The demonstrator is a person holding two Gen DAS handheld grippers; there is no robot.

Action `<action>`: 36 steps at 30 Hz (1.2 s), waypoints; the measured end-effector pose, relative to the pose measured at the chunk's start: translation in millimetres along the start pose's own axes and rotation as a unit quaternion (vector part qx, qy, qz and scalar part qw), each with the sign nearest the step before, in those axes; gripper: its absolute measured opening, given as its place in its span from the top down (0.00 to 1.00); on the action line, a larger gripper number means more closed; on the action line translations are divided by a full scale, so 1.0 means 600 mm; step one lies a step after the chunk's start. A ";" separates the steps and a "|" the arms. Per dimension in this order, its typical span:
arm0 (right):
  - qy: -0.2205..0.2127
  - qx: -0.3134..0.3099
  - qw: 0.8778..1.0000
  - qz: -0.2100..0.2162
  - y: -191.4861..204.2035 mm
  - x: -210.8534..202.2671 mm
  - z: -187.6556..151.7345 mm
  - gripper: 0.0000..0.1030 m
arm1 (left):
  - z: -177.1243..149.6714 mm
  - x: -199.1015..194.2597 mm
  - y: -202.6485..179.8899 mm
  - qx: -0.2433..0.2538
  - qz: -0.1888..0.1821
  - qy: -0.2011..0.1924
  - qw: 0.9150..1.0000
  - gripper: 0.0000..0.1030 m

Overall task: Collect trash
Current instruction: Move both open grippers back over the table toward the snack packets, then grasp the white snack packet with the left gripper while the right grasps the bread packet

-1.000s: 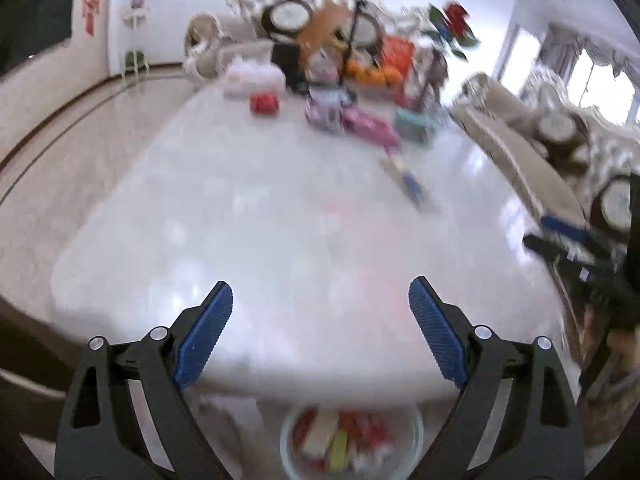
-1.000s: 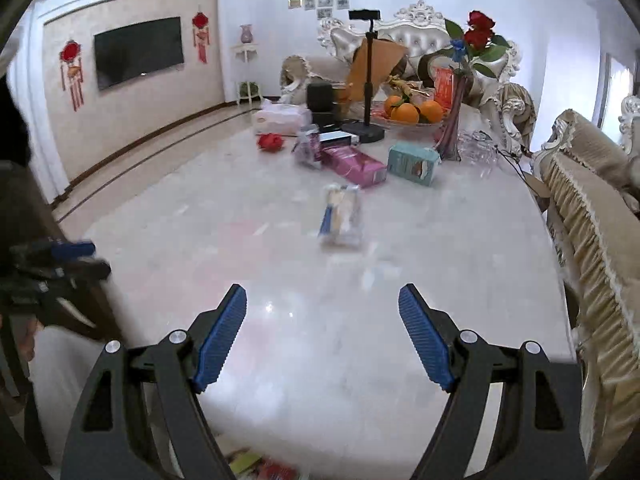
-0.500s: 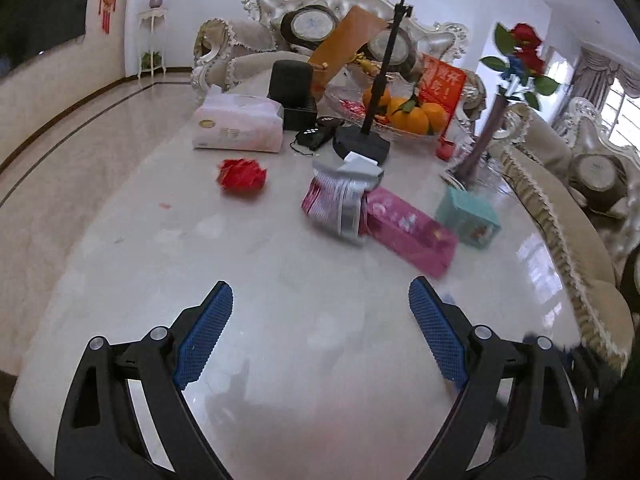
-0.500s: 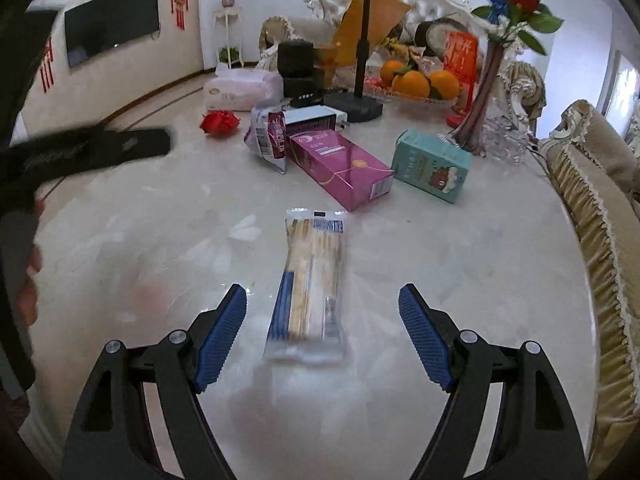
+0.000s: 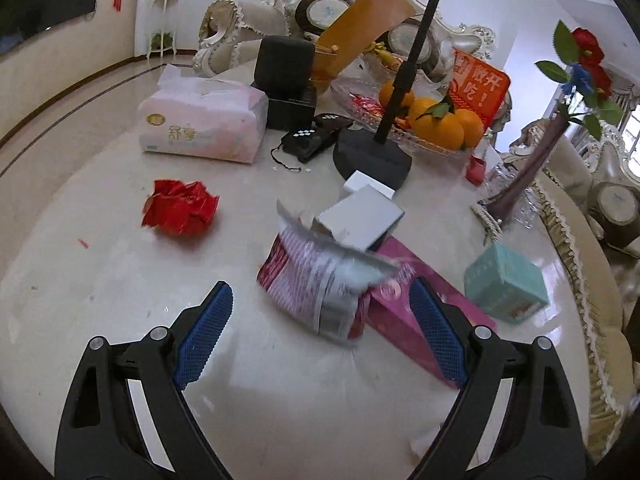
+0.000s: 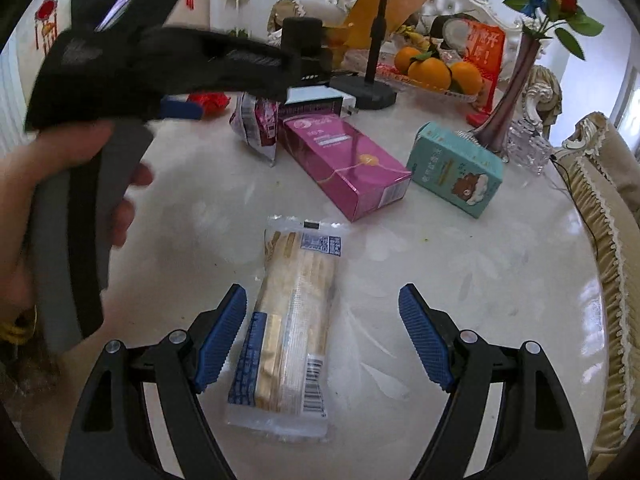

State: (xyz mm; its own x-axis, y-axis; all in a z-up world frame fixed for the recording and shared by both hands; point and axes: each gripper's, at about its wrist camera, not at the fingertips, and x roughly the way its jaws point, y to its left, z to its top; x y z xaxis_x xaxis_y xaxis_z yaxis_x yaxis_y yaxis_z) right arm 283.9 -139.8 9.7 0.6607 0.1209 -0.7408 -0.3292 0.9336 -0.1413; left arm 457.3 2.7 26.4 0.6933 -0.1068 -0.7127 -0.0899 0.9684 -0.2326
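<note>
Blue-padded jaws of the right gripper (image 6: pixel 322 334) stood wide apart, tilted down over a clear biscuit packet (image 6: pixel 289 330) lying flat on the marble table (image 6: pixel 500 280); its near end lay between the pads, touched by neither. The left gripper (image 5: pixel 320 332) also gaped, empty, angled down at a torn silver-and-maroon wrapper (image 5: pixel 320 276) leaning against a pink box (image 5: pixel 404 312) mid-table. A crumpled red wrapper (image 5: pixel 180 207) lay toward the table's left edge. In the right view, the person's hand (image 6: pixel 52 200) gripped the left tool's handle, blurred, hiding the table's far left corner.
</note>
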 end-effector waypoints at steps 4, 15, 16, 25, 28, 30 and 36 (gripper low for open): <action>0.006 0.013 1.000 0.020 -0.011 0.008 0.004 0.27 | 0.007 0.032 -0.001 -0.002 0.017 0.008 1.000 0.15; 0.009 -0.009 1.000 0.003 0.001 0.016 0.012 0.27 | 0.012 0.062 0.025 -0.024 0.031 0.026 0.999 0.15; 0.010 -0.008 1.000 0.002 0.000 0.017 0.012 0.28 | 0.010 0.059 0.024 -0.017 0.036 0.023 0.999 0.15; 0.013 0.000 1.000 0.005 -0.005 0.020 0.014 0.28 | -0.001 0.054 0.040 -0.026 0.041 0.034 0.998 0.15; 0.011 0.002 1.000 0.004 -0.006 0.020 0.014 0.28 | -0.004 0.054 0.036 -0.019 0.046 0.030 0.998 0.18; 0.011 0.002 1.000 0.006 -0.007 0.021 0.015 0.28 | -0.006 0.050 0.039 -0.019 0.042 0.024 0.999 0.50; 0.011 -0.006 1.000 0.003 0.000 0.023 0.014 0.30 | -0.010 0.042 0.048 -0.009 0.024 0.028 0.999 0.59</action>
State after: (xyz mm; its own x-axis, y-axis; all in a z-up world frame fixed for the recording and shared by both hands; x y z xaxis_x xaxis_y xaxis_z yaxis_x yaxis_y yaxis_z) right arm 298.5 -135.5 5.3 0.6436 0.1198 -0.7559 -0.3415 0.9289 -0.1435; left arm 467.6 26.4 -2.2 0.6472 -0.0729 -0.7588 -0.1355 0.9686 -0.2085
